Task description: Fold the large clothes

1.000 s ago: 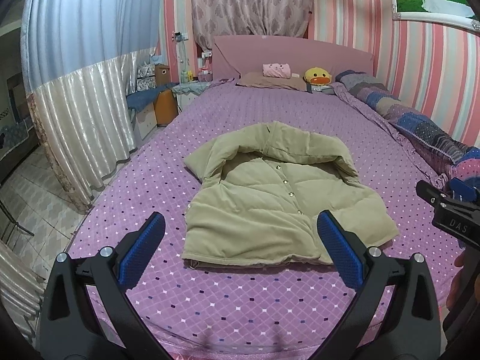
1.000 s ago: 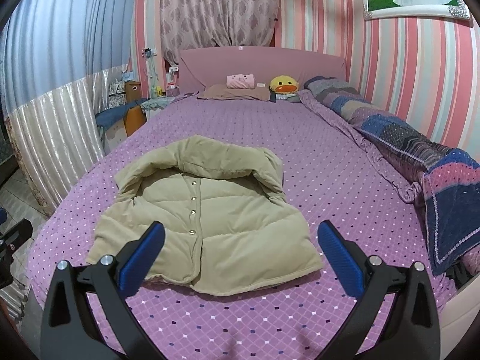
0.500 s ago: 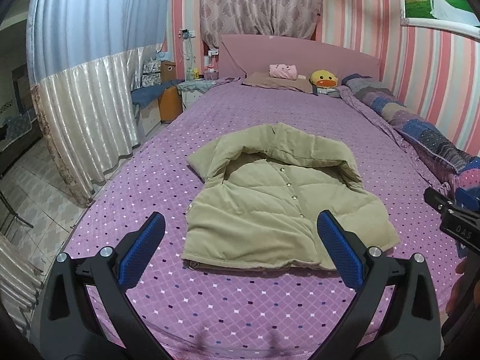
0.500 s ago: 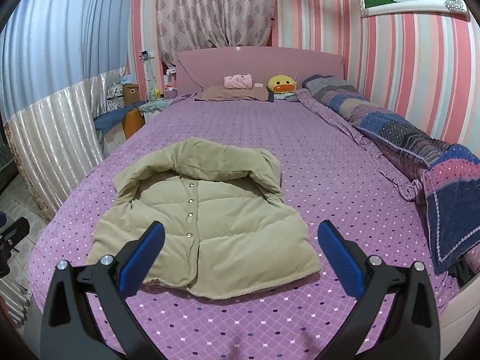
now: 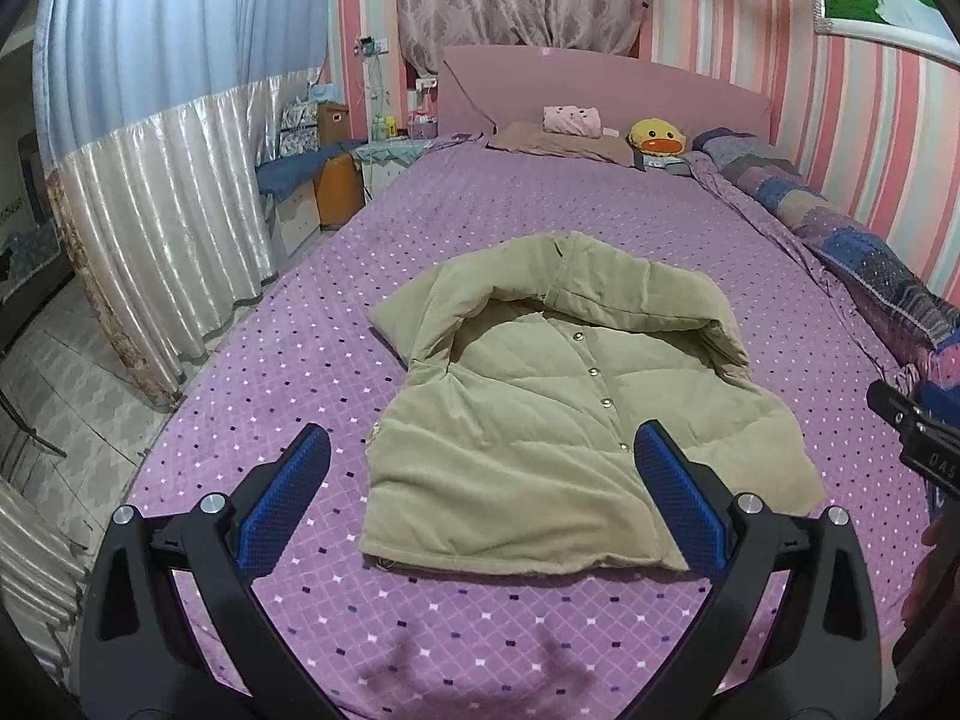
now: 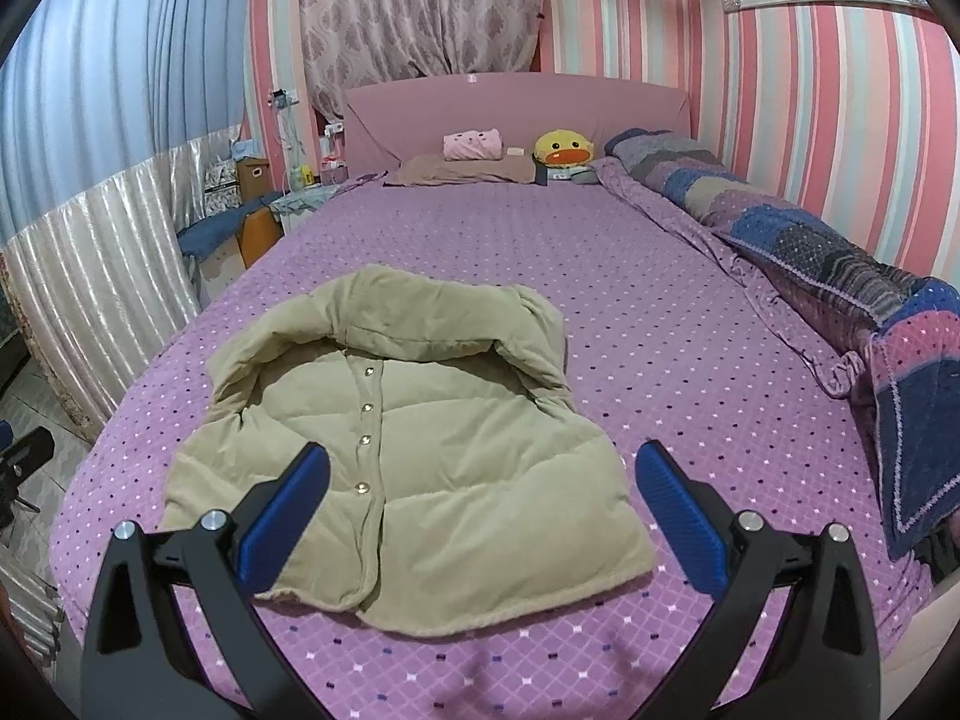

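A beige padded jacket (image 5: 558, 420) with a hood and a row of snap buttons lies flat, front up, on the purple dotted bedspread (image 5: 540, 228), hood toward the headboard. The same jacket (image 6: 420, 438) fills the lower middle of the right wrist view. My left gripper (image 5: 480, 480) hovers open above the hem's left part, nothing between its blue pads. My right gripper (image 6: 480, 492) hovers open above the hem's right part, also holding nothing. The right gripper's black body (image 5: 918, 438) shows at the right edge of the left wrist view.
A patchwork quilt (image 6: 840, 264) is bunched along the bed's right side by the striped wall. Pillows and a yellow duck toy (image 6: 563, 149) sit at the pink headboard. Curtains (image 5: 156, 180), a bedside cabinet and boxes stand left of the bed; the bed's foot edge is just below the grippers.
Both grippers have drifted slightly, so the jacket sits a little differently in each view. The jacket itself has not moved, and both grippers stay open.
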Available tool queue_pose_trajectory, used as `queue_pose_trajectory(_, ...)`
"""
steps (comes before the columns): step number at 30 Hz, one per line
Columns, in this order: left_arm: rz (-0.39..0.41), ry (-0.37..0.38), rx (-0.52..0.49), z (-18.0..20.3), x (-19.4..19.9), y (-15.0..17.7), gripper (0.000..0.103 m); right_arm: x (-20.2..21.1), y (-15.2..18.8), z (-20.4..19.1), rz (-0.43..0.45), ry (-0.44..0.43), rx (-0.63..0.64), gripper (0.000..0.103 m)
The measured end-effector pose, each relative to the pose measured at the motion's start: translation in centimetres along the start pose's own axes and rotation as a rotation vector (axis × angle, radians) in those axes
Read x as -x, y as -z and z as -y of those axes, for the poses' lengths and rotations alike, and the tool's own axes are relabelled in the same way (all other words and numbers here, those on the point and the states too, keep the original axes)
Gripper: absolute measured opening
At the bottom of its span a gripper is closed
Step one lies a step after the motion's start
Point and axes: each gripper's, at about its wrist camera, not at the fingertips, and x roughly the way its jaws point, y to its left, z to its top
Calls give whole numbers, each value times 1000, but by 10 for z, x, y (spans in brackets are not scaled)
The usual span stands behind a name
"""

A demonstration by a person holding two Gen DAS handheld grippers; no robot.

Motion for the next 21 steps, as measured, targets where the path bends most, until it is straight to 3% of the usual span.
queue_pose_trajectory(8,-5,-37,27,-6,-29,-14,100,-12,-9,-9,100,65,122,101)
queue_pose_trajectory(12,-5,-55,23,-7,-40,-19,100,-17,-9,-17,104,77,189,101)
queue_pose_trajectory(16,-7,-48,36,-10,-46,-19,100,-21,-9,-18,115,104,190,101)
queue_pose_trajectory(21,-29,-49,18,-9,-55,-13,100,-33,-6,-10,74,46,137,101)
